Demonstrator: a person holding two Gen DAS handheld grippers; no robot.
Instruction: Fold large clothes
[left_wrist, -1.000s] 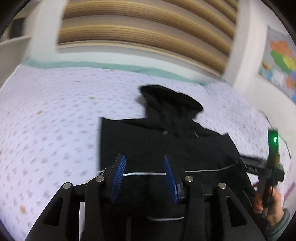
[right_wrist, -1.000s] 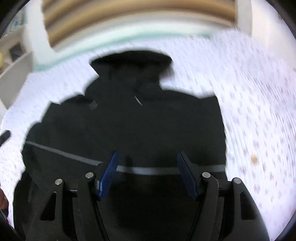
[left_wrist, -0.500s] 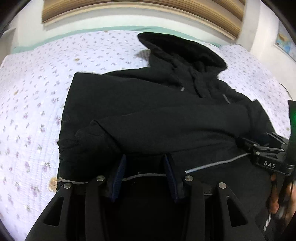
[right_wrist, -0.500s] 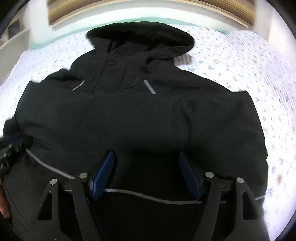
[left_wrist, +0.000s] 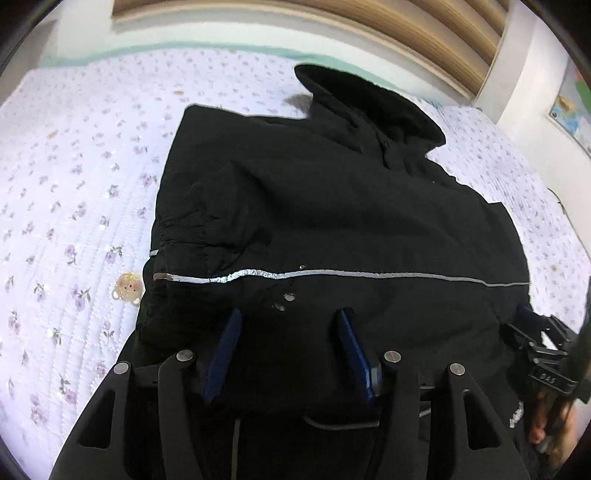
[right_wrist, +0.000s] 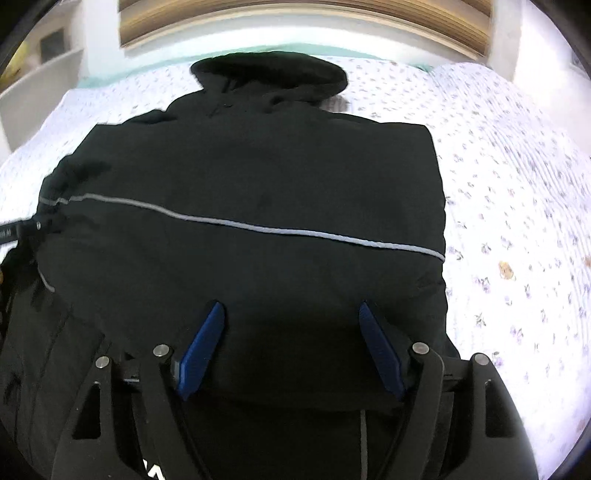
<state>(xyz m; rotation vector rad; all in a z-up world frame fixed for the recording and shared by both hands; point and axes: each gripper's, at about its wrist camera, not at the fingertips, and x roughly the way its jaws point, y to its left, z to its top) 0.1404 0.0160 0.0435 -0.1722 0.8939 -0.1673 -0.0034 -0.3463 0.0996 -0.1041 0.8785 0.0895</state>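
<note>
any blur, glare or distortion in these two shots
Left wrist view: sharp, fisheye bends the bed, the jacket's reflective stripe glints. Right wrist view: slightly soft, bedspread at right washed out, black jacket shows little detail.

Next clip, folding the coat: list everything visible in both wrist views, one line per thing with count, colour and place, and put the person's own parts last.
jacket: 1, black, hooded, lying on the bed with sleeves folded across its body
reflective stripe: 1, silver-grey, running across the jacket
bedspread: 1, pale lilac with small flowers, under the jacket
headboard: 1, ribbed wood, far end of bed
map poster: 1, multicoloured, wall at right in the left view
shelf: 1, white, far left in the right view
left gripper: 1, black with blue pads, over the jacket's near part, jaws just opening
right gripper: 1, same, open over the jacket
hand: 1, holding the right gripper
</note>
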